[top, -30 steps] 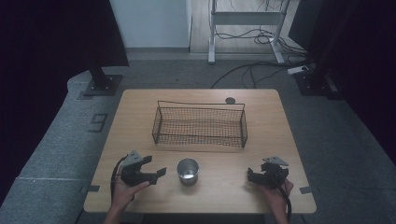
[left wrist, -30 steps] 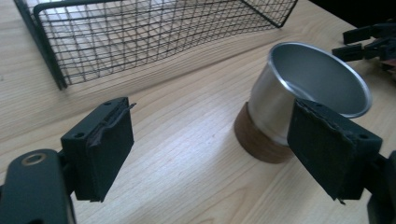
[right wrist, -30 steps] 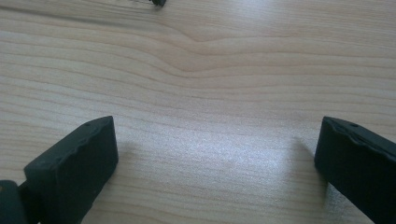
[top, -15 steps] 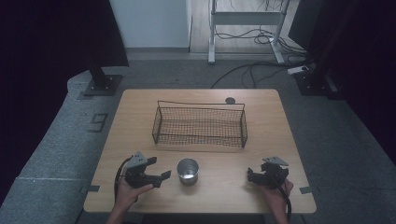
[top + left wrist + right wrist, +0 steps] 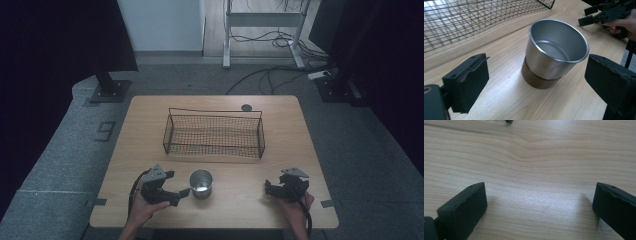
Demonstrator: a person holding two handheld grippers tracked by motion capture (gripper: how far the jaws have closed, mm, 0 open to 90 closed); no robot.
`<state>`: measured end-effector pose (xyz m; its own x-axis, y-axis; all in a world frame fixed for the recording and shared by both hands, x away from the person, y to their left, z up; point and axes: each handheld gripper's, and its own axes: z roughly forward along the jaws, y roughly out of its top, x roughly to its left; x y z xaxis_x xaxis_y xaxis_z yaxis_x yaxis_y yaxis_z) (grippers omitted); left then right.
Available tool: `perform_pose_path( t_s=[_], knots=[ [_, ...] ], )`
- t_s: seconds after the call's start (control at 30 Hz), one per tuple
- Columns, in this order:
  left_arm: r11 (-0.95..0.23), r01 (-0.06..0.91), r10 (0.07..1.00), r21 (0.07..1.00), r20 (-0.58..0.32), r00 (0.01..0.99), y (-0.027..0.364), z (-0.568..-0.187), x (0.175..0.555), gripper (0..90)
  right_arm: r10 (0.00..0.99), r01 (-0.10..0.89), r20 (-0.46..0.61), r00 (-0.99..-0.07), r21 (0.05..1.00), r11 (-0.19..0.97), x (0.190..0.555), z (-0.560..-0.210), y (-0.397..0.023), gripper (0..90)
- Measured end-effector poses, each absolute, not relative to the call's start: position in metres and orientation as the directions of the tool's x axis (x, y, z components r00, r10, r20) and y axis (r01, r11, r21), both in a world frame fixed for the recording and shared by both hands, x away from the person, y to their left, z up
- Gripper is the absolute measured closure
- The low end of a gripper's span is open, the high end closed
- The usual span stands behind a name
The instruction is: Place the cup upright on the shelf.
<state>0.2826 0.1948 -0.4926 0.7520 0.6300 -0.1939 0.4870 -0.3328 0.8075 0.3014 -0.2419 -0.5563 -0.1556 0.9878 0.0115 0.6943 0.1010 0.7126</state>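
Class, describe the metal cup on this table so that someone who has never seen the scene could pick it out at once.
Start at the wooden table and find the black wire basket near its middle. Come toward the person's edge: the cup stands upright just in front of the basket, beside the open left claw. It is the one shiny, round thing there, a silver cup with a dark brown band around its base, and it looks empty.

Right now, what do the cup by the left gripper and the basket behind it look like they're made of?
The cup looks like brushed metal, probably steel: a silvery satin sheen and a thin rolled rim. Its dark brown base band could be wood or cork; I can't tell which. The basket looks like thin dark wire, an open grid mesh, likely coated or painted.
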Motion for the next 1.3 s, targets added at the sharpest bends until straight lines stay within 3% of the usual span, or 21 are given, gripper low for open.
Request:
perform_pose_path(
  t_s=[1.3],
  knots=[
    [-0.409, 0.439, 0.584, 0.800, -0.140, 0.799, 0.138, -0.507, 0.290, 3.7, 0.988, 0.695, 0.013, -0.153, 0.713, 0.098, 0.302, -0.556, -0.242, 0.0]
  ],
)
